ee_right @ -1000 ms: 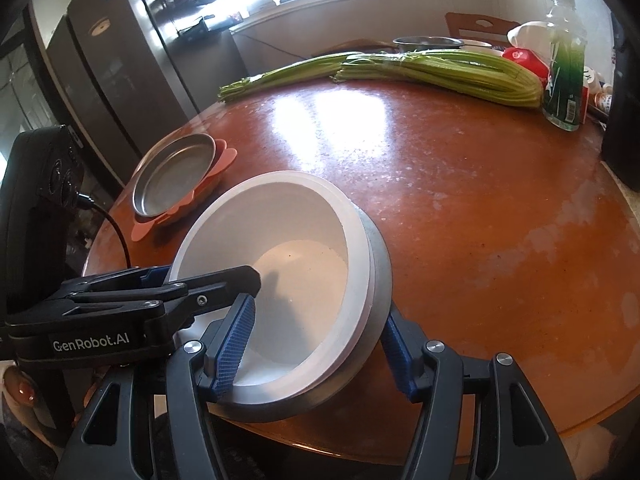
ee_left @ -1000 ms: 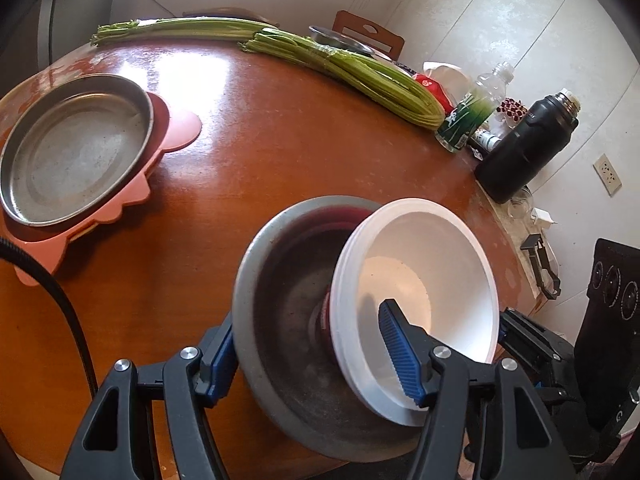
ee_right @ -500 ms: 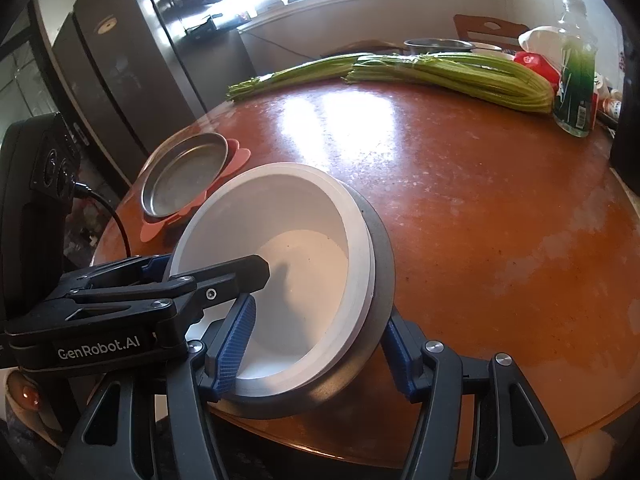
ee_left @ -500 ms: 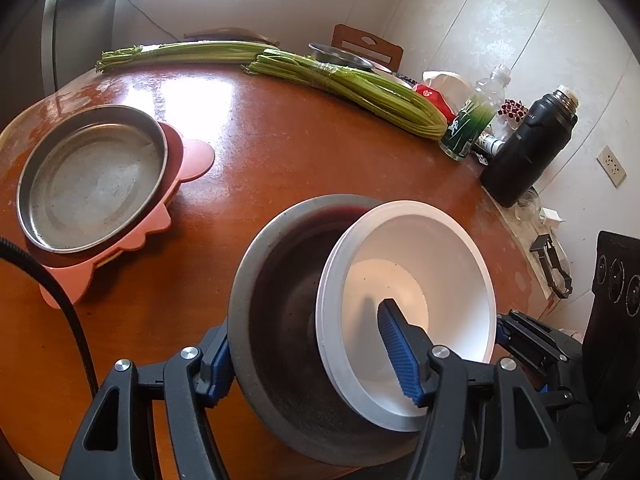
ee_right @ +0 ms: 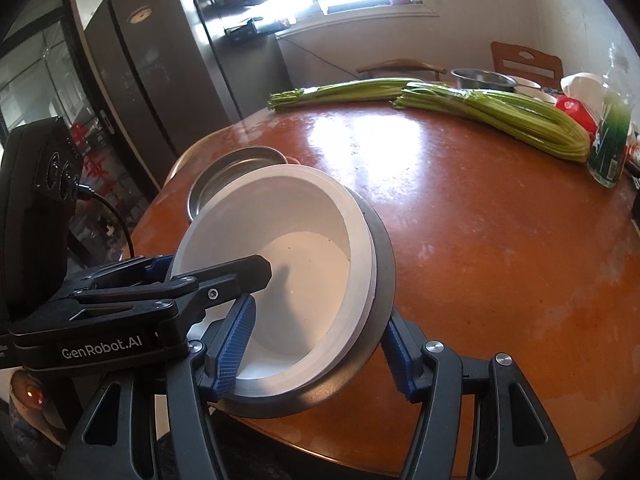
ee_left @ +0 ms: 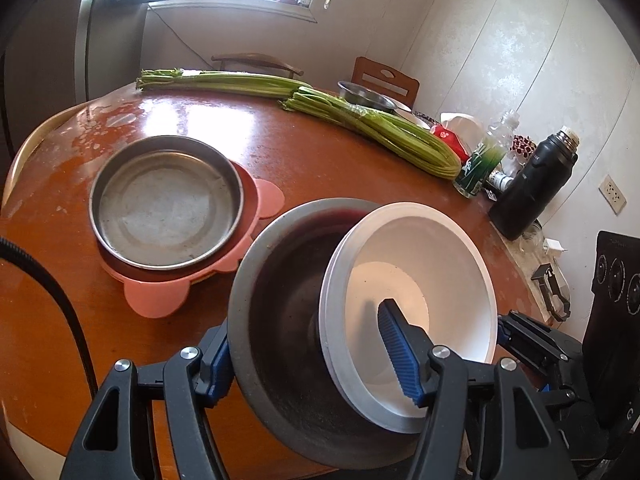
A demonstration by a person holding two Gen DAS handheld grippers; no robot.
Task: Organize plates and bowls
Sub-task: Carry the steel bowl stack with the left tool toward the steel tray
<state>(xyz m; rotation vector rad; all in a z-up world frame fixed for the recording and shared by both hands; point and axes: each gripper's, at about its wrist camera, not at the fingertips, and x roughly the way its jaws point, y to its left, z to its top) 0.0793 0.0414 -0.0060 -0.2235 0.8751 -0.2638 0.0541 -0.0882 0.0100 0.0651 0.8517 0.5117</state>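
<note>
A white bowl [ee_left: 416, 280] sits nested in a grey metal bowl [ee_left: 280, 320], both tilted and held above the table's near edge. My left gripper [ee_left: 308, 352] is shut on the stack, one finger outside the metal bowl, the other inside the white bowl. My right gripper [ee_right: 320, 344] is shut on the same stack [ee_right: 280, 256] from the opposite side. A metal plate [ee_left: 164, 204] rests on a pink mat [ee_left: 264, 200] to the left; the right wrist view shows that plate [ee_right: 232, 172] behind the stack.
The round brown table [ee_left: 300, 152] carries celery bundles [ee_left: 376, 128], a plastic bottle [ee_left: 484, 156], a black flask [ee_left: 532, 188] and a metal bowl [ee_left: 364, 96] at the far side. Chairs stand behind. A fridge [ee_right: 152, 60] stands on the left.
Both grippers have carried the bowl stack left toward the metal plate on the pink mat, which now lies much closer. The grip has not changed.
</note>
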